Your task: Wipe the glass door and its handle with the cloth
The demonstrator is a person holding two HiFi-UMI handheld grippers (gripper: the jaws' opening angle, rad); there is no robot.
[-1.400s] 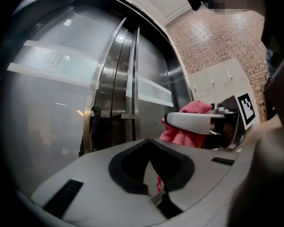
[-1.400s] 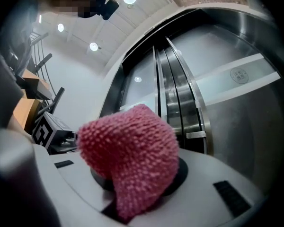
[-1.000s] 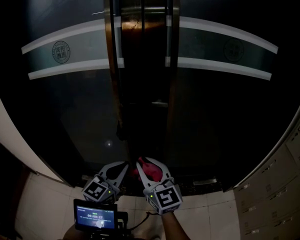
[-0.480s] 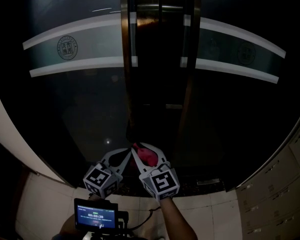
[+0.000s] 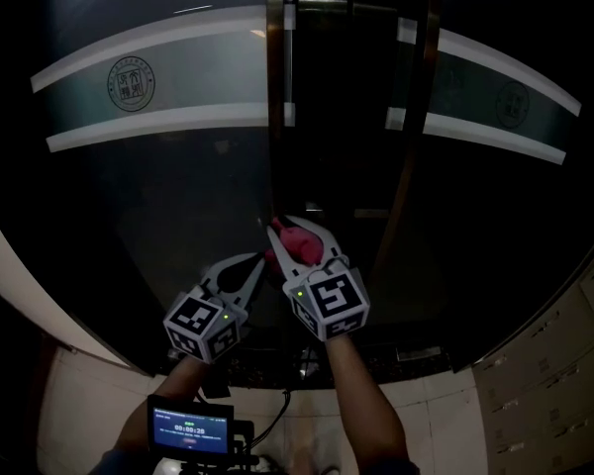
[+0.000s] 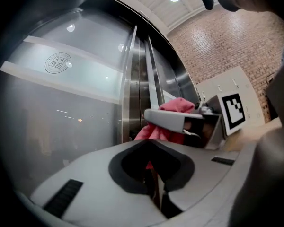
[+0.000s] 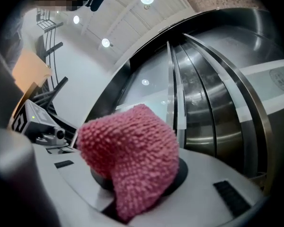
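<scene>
Low in the centre of the frame, my left tool (image 5: 256,262) was clenched on nothing. Just right of it, my right tool (image 5: 299,228) gripped the pink cloth (image 5: 299,244), near the steel upright (image 5: 275,117) of the glass door (image 5: 158,196), which filled the upper frame.

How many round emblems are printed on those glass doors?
2. One dark round emblem sits on the frosted white stripe of the left glass door; a fainter one on the stripe of the right glass door. None looks hidden.
</scene>
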